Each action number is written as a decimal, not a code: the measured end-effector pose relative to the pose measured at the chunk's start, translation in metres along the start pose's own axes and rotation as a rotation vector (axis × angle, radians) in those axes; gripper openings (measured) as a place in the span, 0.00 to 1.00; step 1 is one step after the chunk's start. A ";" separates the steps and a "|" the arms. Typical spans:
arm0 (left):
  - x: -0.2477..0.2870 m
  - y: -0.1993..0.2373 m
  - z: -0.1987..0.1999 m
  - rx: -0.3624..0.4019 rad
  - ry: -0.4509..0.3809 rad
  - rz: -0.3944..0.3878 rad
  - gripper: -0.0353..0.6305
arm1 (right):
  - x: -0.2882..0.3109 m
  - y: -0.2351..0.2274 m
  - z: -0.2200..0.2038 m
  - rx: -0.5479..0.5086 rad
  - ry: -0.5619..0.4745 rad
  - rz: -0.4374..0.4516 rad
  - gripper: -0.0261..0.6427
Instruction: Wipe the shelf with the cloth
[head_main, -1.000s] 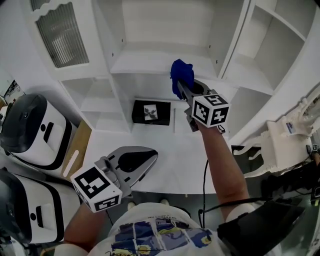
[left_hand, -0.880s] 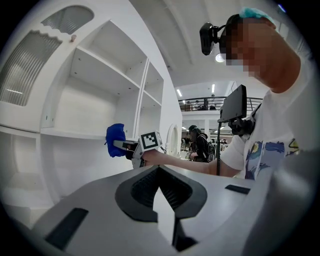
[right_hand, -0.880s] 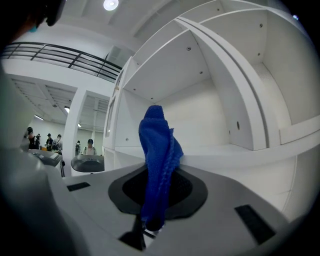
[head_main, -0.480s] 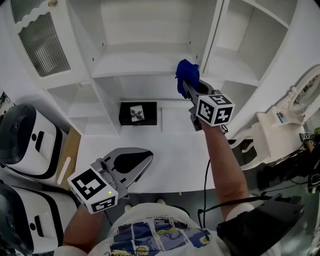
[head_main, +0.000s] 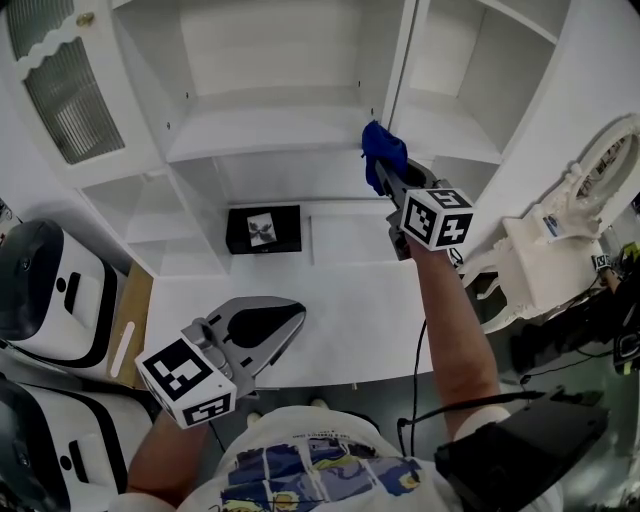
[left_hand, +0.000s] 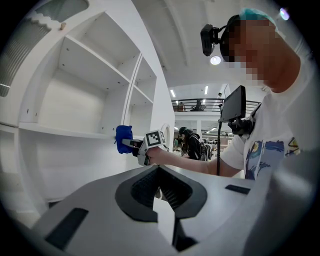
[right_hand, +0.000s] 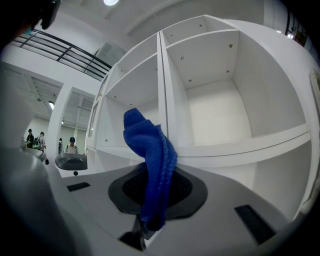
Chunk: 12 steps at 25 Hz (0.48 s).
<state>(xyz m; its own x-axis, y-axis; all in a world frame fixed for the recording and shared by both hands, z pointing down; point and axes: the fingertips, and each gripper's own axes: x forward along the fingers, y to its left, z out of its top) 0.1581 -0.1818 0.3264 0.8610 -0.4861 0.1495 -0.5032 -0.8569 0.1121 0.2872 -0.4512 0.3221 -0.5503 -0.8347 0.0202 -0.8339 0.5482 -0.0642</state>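
The right gripper (head_main: 388, 178) is reaching up toward the white shelf (head_main: 260, 128), its jaws clamping a blue cloth (head_main: 381, 147) that is bunching and standing up out of them. The cloth is sitting at the shelf's front edge, just beside the upright divider (head_main: 397, 70) between the two bays. It seems to be brushing that edge, though no view is showing the contact clearly. The left gripper (head_main: 290, 318) is hovering low over the white counter (head_main: 350, 300), well apart from the shelf, with its jaws drawn together to a thin slit and gripping nothing. A black box (head_main: 264, 229) is lying in the compartment under the shelf.
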 end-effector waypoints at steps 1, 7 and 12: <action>0.000 -0.001 0.000 0.001 0.000 -0.002 0.07 | -0.001 -0.001 0.001 -0.003 0.000 -0.003 0.14; -0.003 -0.001 0.003 0.005 -0.009 -0.007 0.07 | -0.004 -0.006 0.017 -0.032 -0.012 -0.020 0.14; -0.006 -0.003 0.005 0.011 -0.016 -0.019 0.07 | -0.007 -0.010 0.044 -0.074 -0.034 -0.037 0.14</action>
<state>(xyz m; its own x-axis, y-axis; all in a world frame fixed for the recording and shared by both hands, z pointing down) 0.1550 -0.1778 0.3200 0.8716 -0.4724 0.1313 -0.4860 -0.8678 0.1037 0.3011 -0.4535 0.2785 -0.5180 -0.8553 -0.0130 -0.8554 0.5179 0.0102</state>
